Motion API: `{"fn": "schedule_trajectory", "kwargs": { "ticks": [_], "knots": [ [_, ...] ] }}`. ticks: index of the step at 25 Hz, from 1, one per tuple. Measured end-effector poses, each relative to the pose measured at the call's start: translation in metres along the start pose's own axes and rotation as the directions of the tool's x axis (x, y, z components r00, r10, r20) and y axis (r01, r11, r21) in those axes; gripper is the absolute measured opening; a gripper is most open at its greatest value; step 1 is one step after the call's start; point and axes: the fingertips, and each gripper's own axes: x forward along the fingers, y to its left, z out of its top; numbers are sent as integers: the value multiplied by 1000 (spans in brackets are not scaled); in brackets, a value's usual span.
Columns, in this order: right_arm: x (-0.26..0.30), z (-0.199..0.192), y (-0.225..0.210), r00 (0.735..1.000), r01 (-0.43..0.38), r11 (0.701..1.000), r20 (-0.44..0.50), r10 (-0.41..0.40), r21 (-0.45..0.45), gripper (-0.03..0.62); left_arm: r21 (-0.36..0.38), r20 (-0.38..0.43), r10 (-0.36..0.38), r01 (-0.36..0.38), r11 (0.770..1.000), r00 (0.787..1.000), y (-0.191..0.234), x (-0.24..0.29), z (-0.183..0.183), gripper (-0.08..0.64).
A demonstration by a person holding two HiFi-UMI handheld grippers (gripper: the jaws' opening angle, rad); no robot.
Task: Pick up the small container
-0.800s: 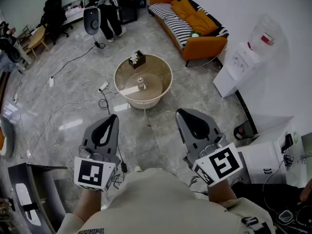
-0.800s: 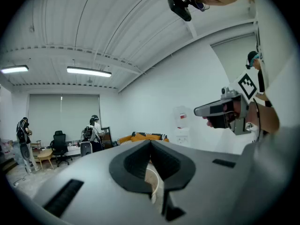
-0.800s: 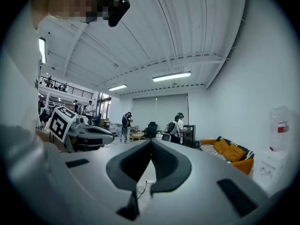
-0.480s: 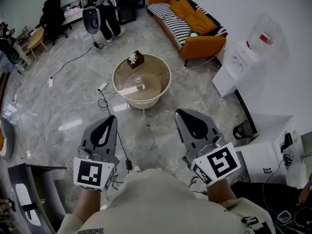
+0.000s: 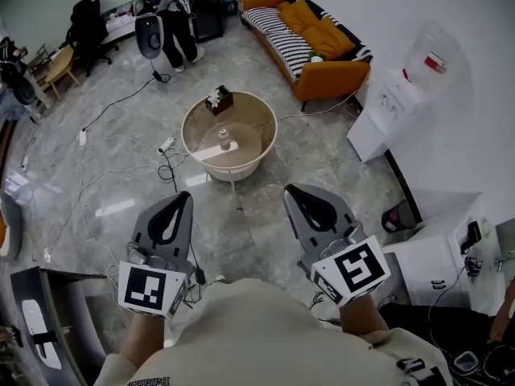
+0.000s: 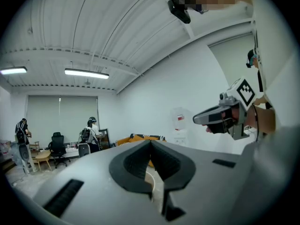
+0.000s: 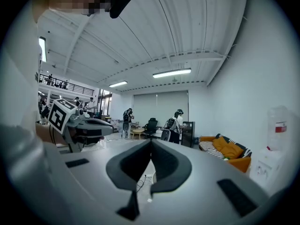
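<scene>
The small container (image 5: 224, 139) is standing upright near the middle of the round tabletop (image 5: 256, 121) – long axis vertical, narrower top pointing up. Any label on it is too small to read. A dark box (image 5: 219, 99) is sitting at the tabletop's far edge. The left tongs (image 5: 183, 197) and right tongs (image 5: 290, 190) are both clenched on nothing, hovering over the floor well apart from the tabletop. Compared with a moment ago, the tabletop is sitting slightly further left in the head view – the tongs are looking much the same.
</scene>
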Motion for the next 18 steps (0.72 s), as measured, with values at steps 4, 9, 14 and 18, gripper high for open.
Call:
{"fn": "schedule_trajectory", "kwargs": {
  "ticks": [4,9,14,18],
  "knots": [
    [-10,-8,-11,1000,-5,1000,-7,5,-2,-3,-5,19,9,-9,1000,1000,-13,3,1,6],
    [-18,-18,-15,1000,-26,1000,-5,26,7,-3,-4,-7,35,-35,999,999,-27,6,-8,6],
    [-20,-24,-19,1000,-29,1000,-10,29,-2,-3,-20,19,62,-61,998,998,-28,7,-9,6],
    [-14,-29,-24,999,-29,1000,-13,29,-5,-3,-32,2,61,-61,998,998,-26,15,-20,6]
  ]
}}
